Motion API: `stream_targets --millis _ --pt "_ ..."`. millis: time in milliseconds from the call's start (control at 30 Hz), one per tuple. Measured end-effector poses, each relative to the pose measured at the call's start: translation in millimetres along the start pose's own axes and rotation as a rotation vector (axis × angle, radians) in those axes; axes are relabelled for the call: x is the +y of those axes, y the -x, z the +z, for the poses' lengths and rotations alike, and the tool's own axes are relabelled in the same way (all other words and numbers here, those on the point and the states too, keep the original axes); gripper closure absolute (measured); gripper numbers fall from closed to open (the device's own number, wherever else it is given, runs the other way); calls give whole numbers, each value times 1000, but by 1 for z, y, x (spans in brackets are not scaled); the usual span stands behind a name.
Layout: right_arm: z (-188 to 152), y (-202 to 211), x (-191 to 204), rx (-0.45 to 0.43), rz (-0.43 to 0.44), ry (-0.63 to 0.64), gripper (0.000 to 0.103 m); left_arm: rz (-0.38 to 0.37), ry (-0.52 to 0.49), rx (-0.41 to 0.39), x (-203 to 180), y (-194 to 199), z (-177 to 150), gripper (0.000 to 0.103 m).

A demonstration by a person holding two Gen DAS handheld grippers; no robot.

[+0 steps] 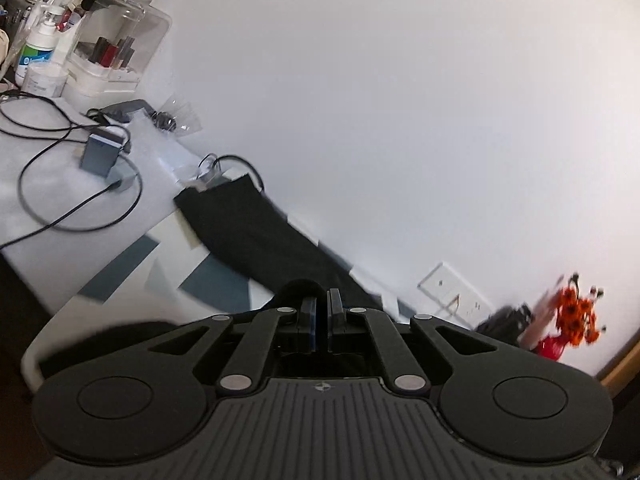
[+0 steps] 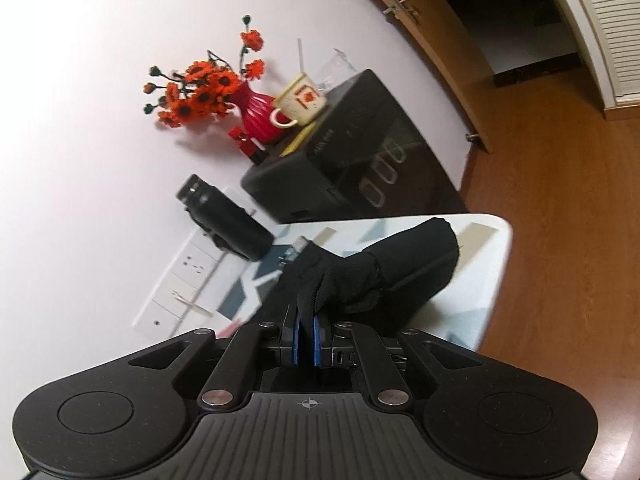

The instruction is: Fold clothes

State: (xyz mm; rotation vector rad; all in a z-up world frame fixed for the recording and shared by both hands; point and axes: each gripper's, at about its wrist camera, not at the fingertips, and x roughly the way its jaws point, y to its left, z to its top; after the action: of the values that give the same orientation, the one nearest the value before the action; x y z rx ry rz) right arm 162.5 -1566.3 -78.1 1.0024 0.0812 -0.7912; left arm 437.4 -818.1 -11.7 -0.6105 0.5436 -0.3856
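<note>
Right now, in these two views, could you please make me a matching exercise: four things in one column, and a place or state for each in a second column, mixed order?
Things:
1. black garment
2. red vase
3. cream mug
4. grey adapter

Places or states:
A. holds orange flowers
B. stands on the dark cabinet beside the vase
C. pinched in the jaws of the right gripper
D. sits among black cables on the table

Pairs: 1-C, 2-A, 3-B, 4-D
</note>
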Motion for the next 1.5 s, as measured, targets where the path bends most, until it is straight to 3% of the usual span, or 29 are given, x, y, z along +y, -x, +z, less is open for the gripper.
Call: stream_targets --millis 333,500,833,933,1133,1200,1233,1267,1300,1333,1400,1467,1500 --pt "37 -87 80 3 61 63 97 10 -41 -61 -39 -129 71 98" --pt "46 -163 100 25 47 64 97 68 -51 -6 -57 -231 92 98" --pt "29 -303 100 131 -82 98 97 262 -54 209 -38 -404 59 98" --pt "18 -332 98 147 -122 124 97 306 -93 239 -33 -430 45 98" --pt "9 -357 99 113 -166 117 97 243 -78 206 -41 -459 50 97" --pt "7 -363 100 100 -179 128 96 289 -115 282 -42 -480 45 95" --pt "6 -366 101 94 -185 134 89 338 -144 339 -42 -489 42 90" --pt "6 -366 104 110 -178 136 75 375 -182 395 -42 -495 39 87" --pt "6 -366 107 133 -169 137 65 379 -218 432 -42 -495 38 87" --pt "7 -361 113 150 -144 134 49 361 -235 442 -43 -489 40 82" --pt "5 -338 125 152 -91 158 43 286 -240 445 -42 -467 50 62" --pt "2 -314 137 150 -38 186 38 226 -248 448 -40 -440 63 32" --pt "-2 -303 141 153 -22 202 38 218 -270 438 -38 -425 68 28"
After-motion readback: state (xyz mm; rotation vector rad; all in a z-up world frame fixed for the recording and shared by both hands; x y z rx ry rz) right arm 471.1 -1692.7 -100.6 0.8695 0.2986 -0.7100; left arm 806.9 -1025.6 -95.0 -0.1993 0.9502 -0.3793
